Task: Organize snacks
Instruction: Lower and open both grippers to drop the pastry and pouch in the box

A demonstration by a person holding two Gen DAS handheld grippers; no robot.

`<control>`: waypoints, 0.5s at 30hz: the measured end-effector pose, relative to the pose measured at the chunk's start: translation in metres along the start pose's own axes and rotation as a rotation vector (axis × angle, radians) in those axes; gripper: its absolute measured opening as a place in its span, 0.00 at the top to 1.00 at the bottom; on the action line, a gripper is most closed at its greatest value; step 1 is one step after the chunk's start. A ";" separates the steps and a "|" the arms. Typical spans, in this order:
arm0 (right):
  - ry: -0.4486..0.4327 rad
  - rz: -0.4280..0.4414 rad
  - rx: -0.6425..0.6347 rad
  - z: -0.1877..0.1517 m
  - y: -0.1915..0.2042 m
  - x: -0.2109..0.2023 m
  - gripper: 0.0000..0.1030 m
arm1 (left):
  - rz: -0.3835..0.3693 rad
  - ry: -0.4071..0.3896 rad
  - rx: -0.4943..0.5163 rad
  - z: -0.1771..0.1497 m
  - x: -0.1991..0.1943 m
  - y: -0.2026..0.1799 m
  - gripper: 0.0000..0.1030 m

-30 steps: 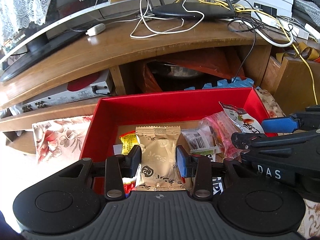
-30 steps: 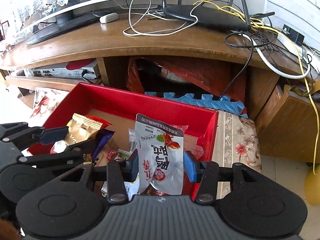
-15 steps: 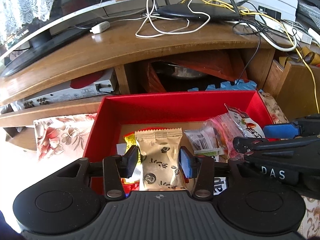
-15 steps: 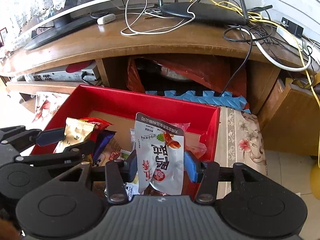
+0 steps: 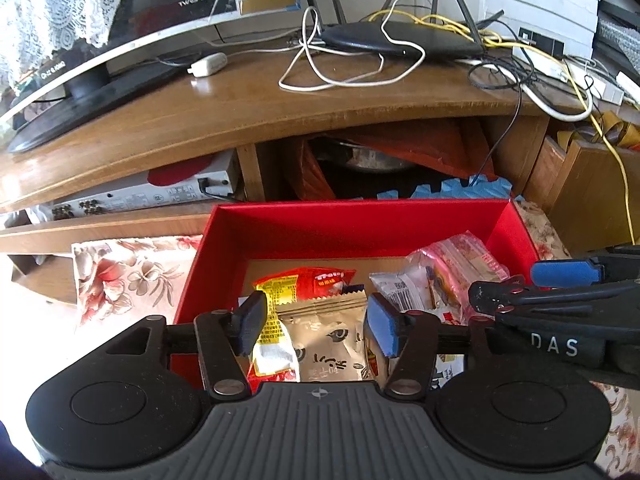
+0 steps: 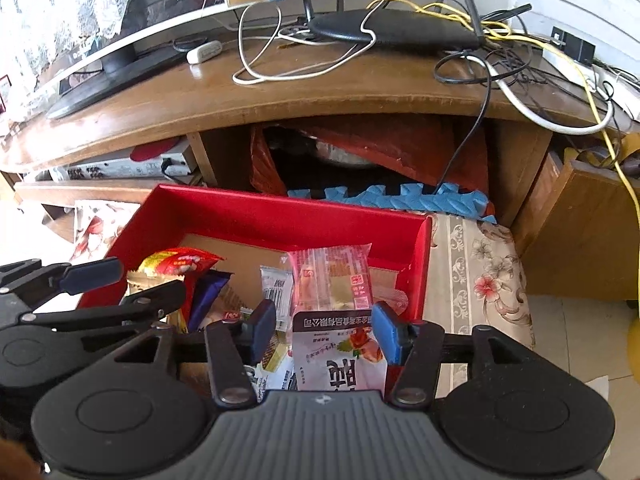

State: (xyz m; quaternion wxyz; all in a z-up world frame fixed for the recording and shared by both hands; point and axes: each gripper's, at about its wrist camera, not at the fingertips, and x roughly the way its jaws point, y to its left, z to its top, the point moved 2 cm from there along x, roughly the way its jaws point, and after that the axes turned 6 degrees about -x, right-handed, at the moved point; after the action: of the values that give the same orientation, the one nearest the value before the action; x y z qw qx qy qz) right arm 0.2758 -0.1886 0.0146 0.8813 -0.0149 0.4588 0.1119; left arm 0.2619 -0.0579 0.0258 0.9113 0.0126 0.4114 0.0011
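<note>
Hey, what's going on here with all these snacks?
A person with two handheld grippers is sorting snack packets into a red box in front of a wooden TV stand. Both grippers are open over the box: the left gripper above a beige packet, the right gripper above a white packet. Neither packet is gripped.

The shallow red cardboard box [image 5: 352, 224] sits on the flower-patterned cloth [image 5: 128, 276] before the curved wooden worktop [image 5: 248, 108]; snack packets [image 5: 324, 340] lie in it, a black router [image 5: 400, 40] and flat monitor [image 5: 100, 64] on the worktop behind
</note>
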 end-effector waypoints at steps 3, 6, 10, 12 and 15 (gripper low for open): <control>-0.009 -0.009 0.001 -0.001 0.000 -0.006 0.49 | 0.000 -0.009 -0.002 0.001 -0.006 0.001 0.32; -0.016 -0.016 0.007 -0.003 -0.001 -0.012 0.46 | 0.009 -0.022 0.000 0.000 -0.013 0.001 0.27; -0.023 -0.019 0.008 -0.008 0.001 -0.024 0.45 | 0.011 -0.034 -0.011 -0.004 -0.023 0.004 0.24; -0.033 -0.033 -0.002 -0.012 0.002 -0.032 0.44 | 0.015 -0.042 -0.016 -0.009 -0.030 0.005 0.20; -0.040 -0.039 -0.003 -0.020 0.004 -0.041 0.40 | 0.016 -0.050 -0.022 -0.017 -0.040 0.006 0.17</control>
State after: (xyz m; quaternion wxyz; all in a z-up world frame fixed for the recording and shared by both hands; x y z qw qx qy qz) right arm 0.2363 -0.1949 0.0366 0.8923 -0.0231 0.4407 0.0957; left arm 0.2230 -0.0525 0.0447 0.9214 0.0058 0.3883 0.0125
